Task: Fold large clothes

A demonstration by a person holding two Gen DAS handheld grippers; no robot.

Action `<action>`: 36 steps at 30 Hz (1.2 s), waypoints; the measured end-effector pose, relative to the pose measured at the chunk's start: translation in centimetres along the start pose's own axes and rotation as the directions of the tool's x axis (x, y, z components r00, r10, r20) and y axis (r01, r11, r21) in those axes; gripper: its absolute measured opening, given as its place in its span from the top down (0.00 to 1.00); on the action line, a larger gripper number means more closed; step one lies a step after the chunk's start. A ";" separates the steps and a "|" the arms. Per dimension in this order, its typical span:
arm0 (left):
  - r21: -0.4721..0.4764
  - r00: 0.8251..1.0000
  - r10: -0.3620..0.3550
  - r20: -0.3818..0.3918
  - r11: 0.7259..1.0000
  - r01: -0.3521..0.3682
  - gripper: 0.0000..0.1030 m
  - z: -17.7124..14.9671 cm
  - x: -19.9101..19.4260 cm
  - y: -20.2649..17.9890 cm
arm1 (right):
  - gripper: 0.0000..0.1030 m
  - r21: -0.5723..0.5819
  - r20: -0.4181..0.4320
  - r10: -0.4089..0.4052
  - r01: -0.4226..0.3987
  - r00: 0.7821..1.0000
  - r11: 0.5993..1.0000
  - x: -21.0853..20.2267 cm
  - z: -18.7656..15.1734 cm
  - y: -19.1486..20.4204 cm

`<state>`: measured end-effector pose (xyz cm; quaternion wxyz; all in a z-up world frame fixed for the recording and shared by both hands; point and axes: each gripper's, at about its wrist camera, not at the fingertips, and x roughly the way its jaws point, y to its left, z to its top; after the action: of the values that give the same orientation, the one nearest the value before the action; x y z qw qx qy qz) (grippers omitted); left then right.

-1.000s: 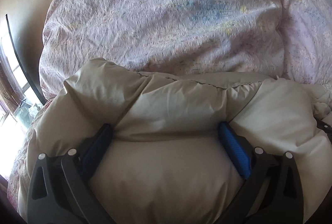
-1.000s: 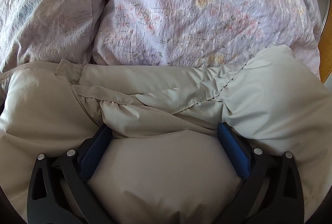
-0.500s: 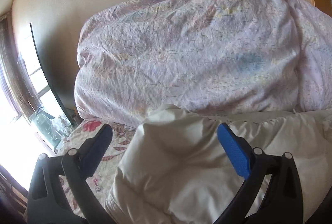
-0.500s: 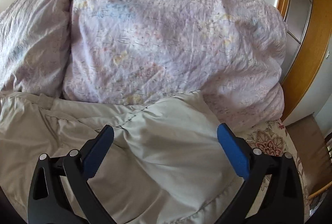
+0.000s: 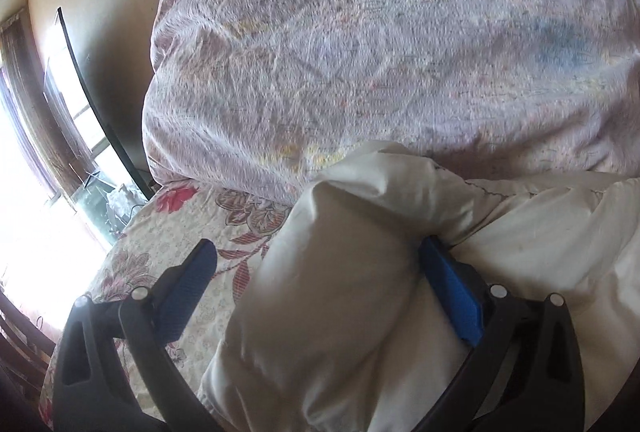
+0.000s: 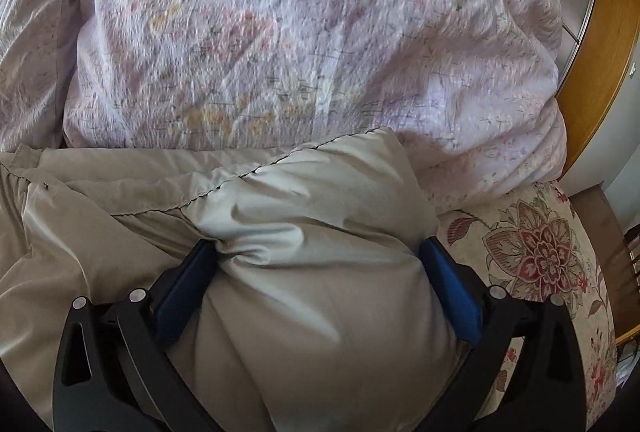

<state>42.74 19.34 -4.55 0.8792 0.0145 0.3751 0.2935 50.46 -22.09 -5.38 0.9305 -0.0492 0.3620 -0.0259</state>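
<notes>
A puffy beige padded garment (image 5: 400, 272) lies on the bed, bunched in thick folds. My left gripper (image 5: 316, 272) is open wide over its left end; the right pad (image 5: 452, 296) presses into the fabric and the left pad (image 5: 188, 288) hangs over the floral bedsheet (image 5: 188, 224). In the right wrist view my right gripper (image 6: 316, 272) is open wide, with the garment's right end (image 6: 320, 252) bulging between both pads (image 6: 448, 292).
A large crumpled lilac floral duvet (image 5: 380, 51) is heaped just behind the garment and also shows in the right wrist view (image 6: 300, 31). A bright window (image 5: 36, 191) is at left. A wooden wardrobe (image 6: 600, 51) and the bed's edge (image 6: 560, 252) are at right.
Both grippers lifted off the garment, drew outward to its ends and came back down onto it. The floral sheet now shows beside each end.
</notes>
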 end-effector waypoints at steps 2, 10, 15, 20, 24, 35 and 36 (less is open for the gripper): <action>-0.008 0.999 -0.019 -0.028 1.000 0.019 0.02 0.0 0.8 0.0 | 0.01 0.006 -0.019 0.011 -0.010 1.000 1.000 0.6 0.0 0.1; -0.162 0.957 -0.241 -0.161 0.963 0.215 0.02 -0.3 4.4 2.1 | 0.01 0.060 -0.080 0.109 -0.104 0.991 0.993 3.3 0.2 -2.4; -0.322 0.905 -0.397 -0.154 0.886 0.334 0.02 -0.9 5.9 4.7 | 0.01 0.083 -0.067 0.132 -0.126 0.989 0.989 3.8 0.4 -3.7; -0.295 0.942 -0.311 -0.129 0.919 0.263 0.02 -0.9 4.1 5.1 | 0.01 0.153 0.000 0.081 -0.080 0.997 0.985 0.7 -0.5 -5.2; -0.337 0.928 -0.370 -0.040 0.879 0.336 0.02 -2.2 -1.3 8.5 | 0.01 0.328 0.062 0.086 -0.102 0.994 0.939 -4.9 -3.0 -10.2; -0.564 0.766 -0.642 0.022 0.625 0.540 0.04 -12.7 -10.9 15.3 | 0.12 0.670 0.033 0.452 -0.356 0.891 0.652 -13.2 -14.7 -15.1; -0.594 0.742 -0.670 0.023 0.588 0.549 0.04 -13.4 -10.8 15.1 | 0.14 0.677 0.023 0.482 -0.368 0.876 0.637 -12.9 -14.9 -14.3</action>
<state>20.26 23.50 -3.49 0.8451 -0.4065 0.3401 0.0695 30.74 -36.26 -6.08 0.8331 0.3731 0.4033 0.0639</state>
